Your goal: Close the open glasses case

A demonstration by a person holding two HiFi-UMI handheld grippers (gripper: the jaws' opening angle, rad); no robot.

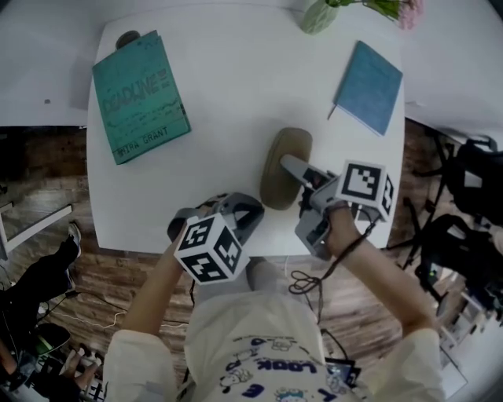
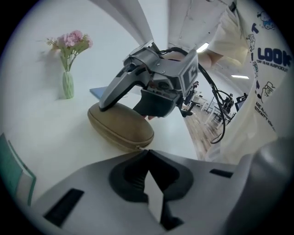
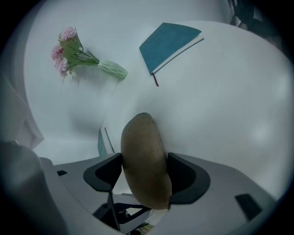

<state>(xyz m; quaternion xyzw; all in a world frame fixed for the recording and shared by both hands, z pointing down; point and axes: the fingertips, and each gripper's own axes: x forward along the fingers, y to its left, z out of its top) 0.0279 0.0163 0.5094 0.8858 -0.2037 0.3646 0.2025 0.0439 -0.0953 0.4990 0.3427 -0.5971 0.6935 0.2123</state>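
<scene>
The olive glasses case (image 1: 284, 166) lies on the white table (image 1: 228, 102) with its lid down. My right gripper (image 1: 289, 163) reaches over it from the right. In the right gripper view the case (image 3: 143, 160) fills the gap between the two jaws and touches both, so the right gripper (image 3: 144, 158) is shut on it. In the left gripper view one grey finger (image 2: 115, 89) rests on top of the case (image 2: 120, 127). My left gripper (image 1: 242, 207) is at the table's front edge, just left of the case, its jaws shut on nothing (image 2: 147, 152).
A green book (image 1: 140, 94) lies at the back left and a blue notebook (image 1: 369, 85) at the back right. A vase of pink flowers (image 1: 318, 16) stands at the far edge. Cables and dark equipment (image 1: 464, 235) sit on the floor to the right.
</scene>
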